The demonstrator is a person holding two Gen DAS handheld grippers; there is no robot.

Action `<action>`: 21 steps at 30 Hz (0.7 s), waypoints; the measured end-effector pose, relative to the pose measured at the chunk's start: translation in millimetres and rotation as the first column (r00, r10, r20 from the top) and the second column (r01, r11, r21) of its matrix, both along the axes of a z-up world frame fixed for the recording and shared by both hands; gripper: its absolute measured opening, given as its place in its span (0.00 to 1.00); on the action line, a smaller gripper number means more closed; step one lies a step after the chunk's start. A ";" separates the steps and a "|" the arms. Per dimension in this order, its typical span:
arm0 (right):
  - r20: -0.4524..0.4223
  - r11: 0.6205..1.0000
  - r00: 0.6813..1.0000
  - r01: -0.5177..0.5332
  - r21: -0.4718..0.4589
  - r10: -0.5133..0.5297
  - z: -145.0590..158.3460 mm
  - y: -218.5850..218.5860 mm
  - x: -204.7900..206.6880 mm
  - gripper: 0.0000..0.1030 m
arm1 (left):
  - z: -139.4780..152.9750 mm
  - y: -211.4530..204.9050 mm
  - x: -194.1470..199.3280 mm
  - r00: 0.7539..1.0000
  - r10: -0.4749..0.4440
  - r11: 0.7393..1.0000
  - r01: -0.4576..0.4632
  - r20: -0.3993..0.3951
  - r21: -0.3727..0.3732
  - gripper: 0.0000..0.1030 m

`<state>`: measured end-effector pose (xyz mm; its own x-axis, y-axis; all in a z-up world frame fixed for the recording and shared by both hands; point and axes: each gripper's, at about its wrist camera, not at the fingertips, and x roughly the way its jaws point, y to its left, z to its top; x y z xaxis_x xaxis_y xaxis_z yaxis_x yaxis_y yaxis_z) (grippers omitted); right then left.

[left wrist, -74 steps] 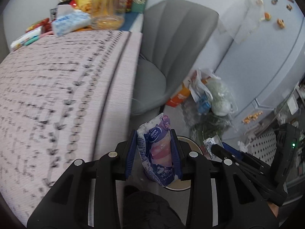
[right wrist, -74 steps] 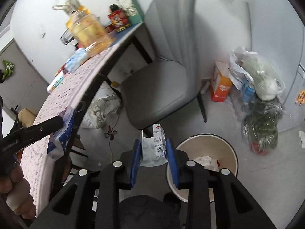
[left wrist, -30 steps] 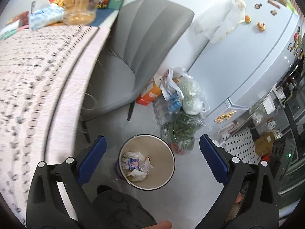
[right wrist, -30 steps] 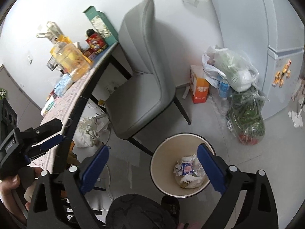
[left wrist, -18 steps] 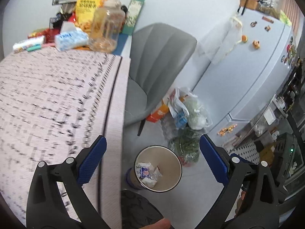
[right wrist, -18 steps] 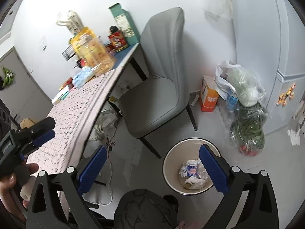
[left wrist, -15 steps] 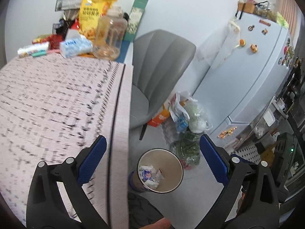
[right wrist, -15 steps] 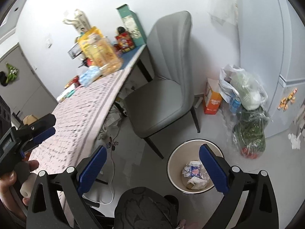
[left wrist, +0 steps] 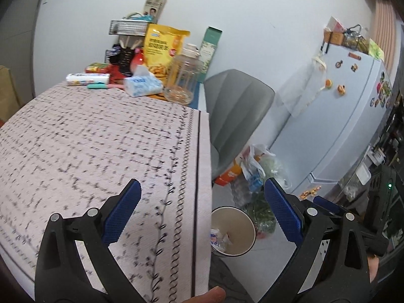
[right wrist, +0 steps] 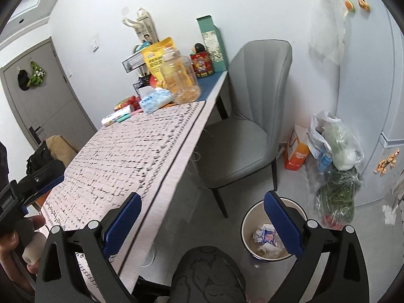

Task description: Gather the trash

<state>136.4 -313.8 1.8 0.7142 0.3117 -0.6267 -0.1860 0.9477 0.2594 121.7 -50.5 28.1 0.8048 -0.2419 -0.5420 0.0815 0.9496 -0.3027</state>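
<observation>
A round beige trash bin stands on the floor beside the table, with crumpled wrappers lying inside it. My left gripper is open and empty, held above the table's right edge with the bin below and to its right. My right gripper is also open and empty, raised over the floor between the table edge and the bin. The patterned pink tablecloth shows no loose trash on its near part.
At the table's far end stand a yellow snack bag, a clear jar, a tissue pack and a green box. A grey chair sits by the table. Plastic bags and a fridge lie to the right.
Both grippers let go of their wrappers, which now lie in the bin. Both have since opened wide and risen back toward the table top.
</observation>
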 end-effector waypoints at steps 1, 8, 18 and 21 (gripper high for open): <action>0.000 1.000 1.000 -0.010 0.002 0.010 1.2 3.4 -2.4 0.92 | 1.3 3.6 -5.8 1.000 0.008 1.000 -0.008 0.005 0.003 0.94; 0.005 0.998 0.998 -0.063 -0.013 0.063 6.7 25.6 -19.7 0.92 | 5.7 22.1 -40.3 0.999 0.044 0.999 -0.044 0.024 0.002 0.94; 0.000 0.994 0.994 -0.111 -0.023 0.111 6.9 41.9 -36.7 0.92 | 1.2 34.2 -70.3 0.996 0.084 0.996 -0.085 0.017 0.041 0.94; -0.001 0.993 0.993 -0.116 -0.024 0.116 5.0 43.7 -42.5 0.92 | 1.0 38.7 -78.1 0.994 0.106 0.993 -0.107 0.018 0.047 0.94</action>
<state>93.9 -270.1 6.9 0.6745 0.3771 -0.6347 -0.2952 0.9257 0.2363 43.5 -11.9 29.1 0.8330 -0.1280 -0.5382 -0.0168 0.9666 -0.2559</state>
